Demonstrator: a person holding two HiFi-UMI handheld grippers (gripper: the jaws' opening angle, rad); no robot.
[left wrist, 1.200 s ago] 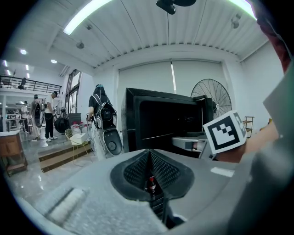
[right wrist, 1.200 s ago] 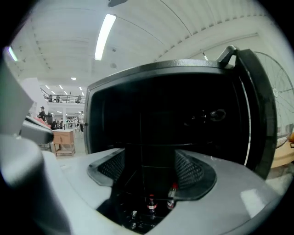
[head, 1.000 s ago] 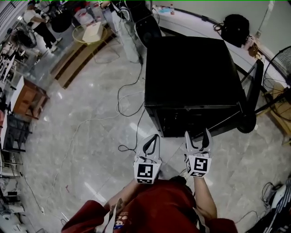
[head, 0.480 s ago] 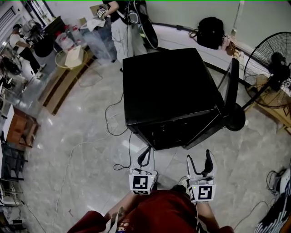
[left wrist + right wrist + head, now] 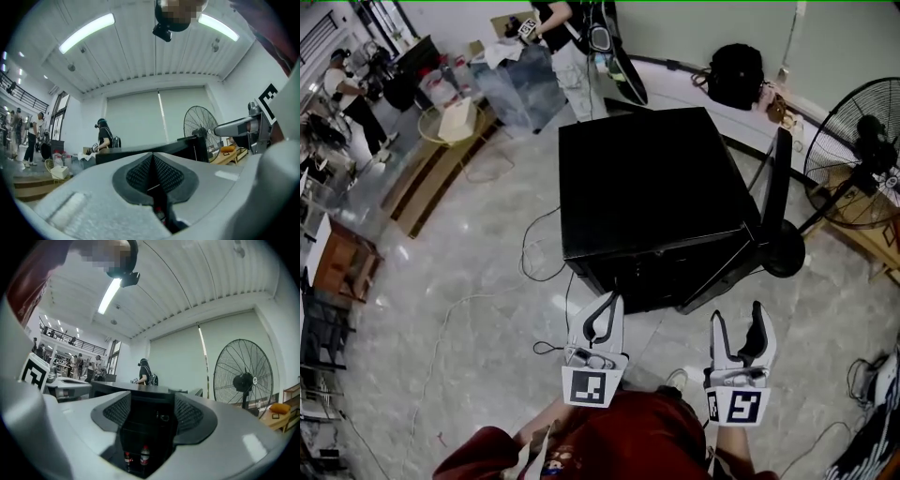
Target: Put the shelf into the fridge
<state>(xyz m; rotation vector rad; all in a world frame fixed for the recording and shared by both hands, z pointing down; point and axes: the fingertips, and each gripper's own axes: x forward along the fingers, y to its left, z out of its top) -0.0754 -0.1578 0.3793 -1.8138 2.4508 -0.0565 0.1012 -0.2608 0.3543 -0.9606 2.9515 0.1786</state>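
Dimly, perhaps two bottles [image 5: 144,454] inside fridge [image 5: 656,187]; left claw [image 5: 614,300] pressed together, right claw [image 5: 738,314] spread, just narrowing, empty.

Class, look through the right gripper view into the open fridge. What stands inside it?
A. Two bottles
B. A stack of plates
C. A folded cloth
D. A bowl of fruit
A: two bottles with red labels stand side by side, low in the dark inside of the fridge.
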